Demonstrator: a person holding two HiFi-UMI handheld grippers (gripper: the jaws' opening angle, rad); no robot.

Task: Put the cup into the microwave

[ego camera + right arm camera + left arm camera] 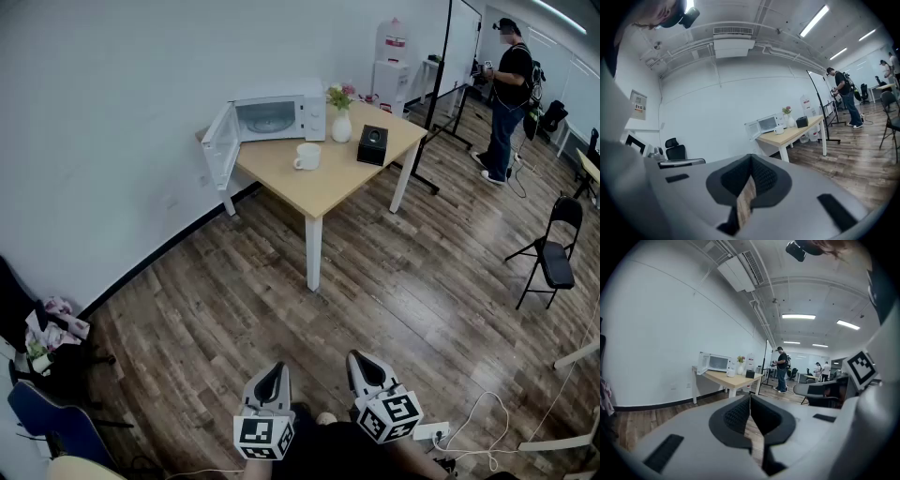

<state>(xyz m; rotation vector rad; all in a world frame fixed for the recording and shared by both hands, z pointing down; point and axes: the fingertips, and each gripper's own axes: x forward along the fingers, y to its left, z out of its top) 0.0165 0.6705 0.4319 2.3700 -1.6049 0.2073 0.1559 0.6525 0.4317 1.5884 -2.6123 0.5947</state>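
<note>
Microwave (277, 117) on the back left corner of the table (328, 187), its door (220, 145) swung wide to 9 o'clock and hanging past the table's left edge; the lit cavity shows a pale round turntable. White cup (307, 157) stands upright on the tabletop at 5 o'clock from the cavity, near it but apart, handle to the left; whether it contains anything cannot be told. Vase (341, 125) with flowers sits just beside the oven at 3 o'clock, and a black box (372, 145) lies at 4 o'clock from the vase.

Left gripper (273, 371) is low at 6 o'clock in the head view, clenched tip to tip on nothing. Right gripper (364, 360), just beside it at 3 o'clock, is likewise clamped together and empty. Both point toward the table at 12 o'clock, well apart from it.

Bare wood floor (281, 300) lies between the grippers and the table's near corner. A folding chair (555, 253) stands at 3 o'clock, and a person (506, 103) at 2 o'clock beyond the table.
</note>
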